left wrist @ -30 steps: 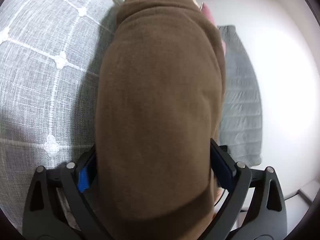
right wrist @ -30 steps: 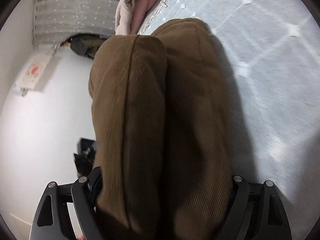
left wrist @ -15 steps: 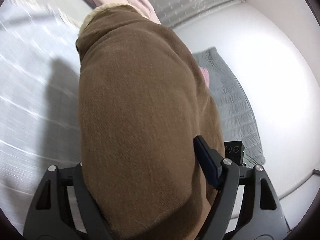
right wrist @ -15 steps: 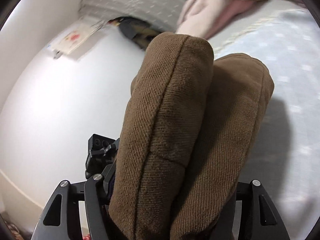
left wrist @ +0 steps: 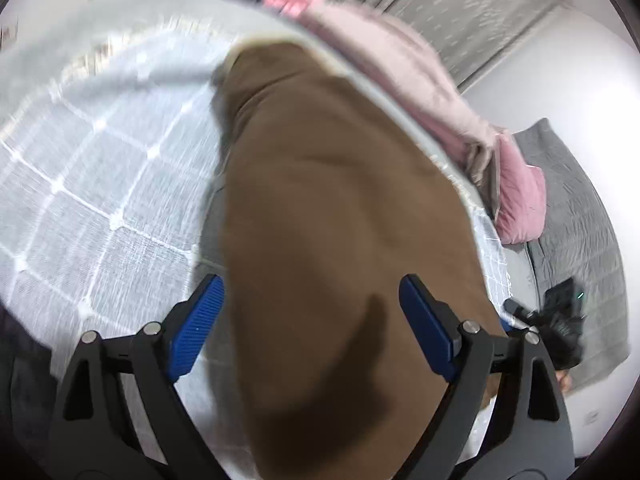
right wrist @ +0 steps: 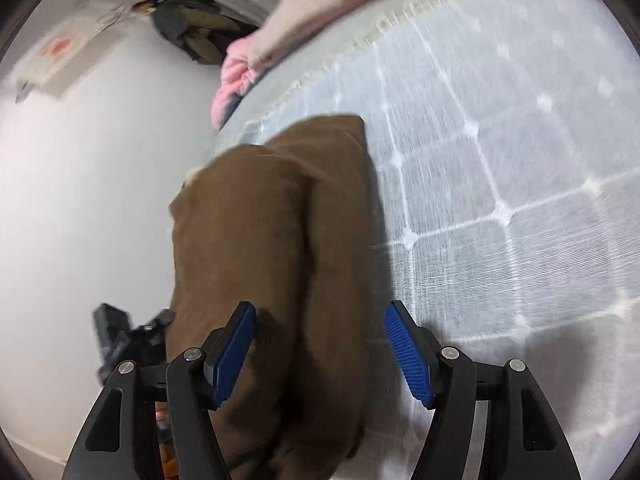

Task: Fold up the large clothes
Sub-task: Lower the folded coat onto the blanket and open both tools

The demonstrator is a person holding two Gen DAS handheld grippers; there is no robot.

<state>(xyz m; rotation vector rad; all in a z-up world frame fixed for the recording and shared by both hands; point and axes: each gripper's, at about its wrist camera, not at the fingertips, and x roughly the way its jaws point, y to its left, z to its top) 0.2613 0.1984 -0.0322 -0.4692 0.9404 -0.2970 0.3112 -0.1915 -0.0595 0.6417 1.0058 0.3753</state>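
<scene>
A folded brown garment (left wrist: 328, 216) lies on the pale grey checked bedspread (left wrist: 92, 184) near the bed's edge. My left gripper (left wrist: 312, 324) is open, its blue pads standing apart on either side of the garment's near end. In the right wrist view the same brown garment (right wrist: 276, 248) lies as a thick fold. My right gripper (right wrist: 320, 354) is open too, its left pad over the cloth and its right pad over the bedspread (right wrist: 500, 200). Neither gripper pinches the cloth.
A pink and beige pile of clothes (left wrist: 420, 80) lies past the brown garment; it also shows in the right wrist view (right wrist: 256, 56). A grey mat (left wrist: 576, 216) lies on the white floor beside the bed. The other gripper (left wrist: 560, 320) shows low at the bed's edge.
Both grippers have opened and let go of the brown garment, which now rests on the bed. Both have drawn back and up, so more of the bedspread shows.
</scene>
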